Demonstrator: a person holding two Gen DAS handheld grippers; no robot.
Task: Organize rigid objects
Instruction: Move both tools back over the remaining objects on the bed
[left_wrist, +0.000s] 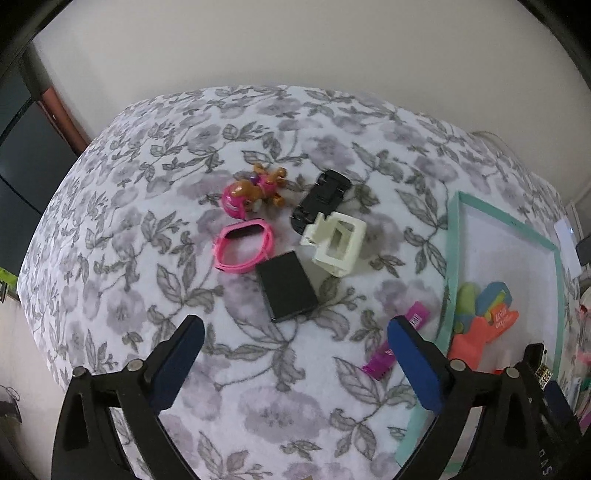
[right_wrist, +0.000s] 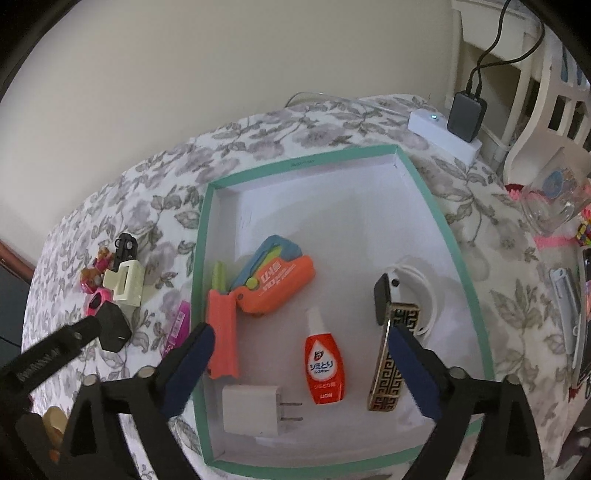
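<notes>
both grippers (left_wrist: 295, 332) (right_wrist: 301, 341) gape wide, gripping nothing

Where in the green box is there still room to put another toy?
The box is bare across its far half, from the far wall down to the orange toy and the white band. The near half is crowded: white plug, red bottle and patterned bar lie side by side with only narrow strips between.

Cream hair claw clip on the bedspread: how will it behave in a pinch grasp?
The cream claw clip looks like hollow hard plastic, so probably light and stiff. It is sprung, so squeezing its levers may open it. Open frame sides could slip; it likely tips on the soft bedspread.
</notes>
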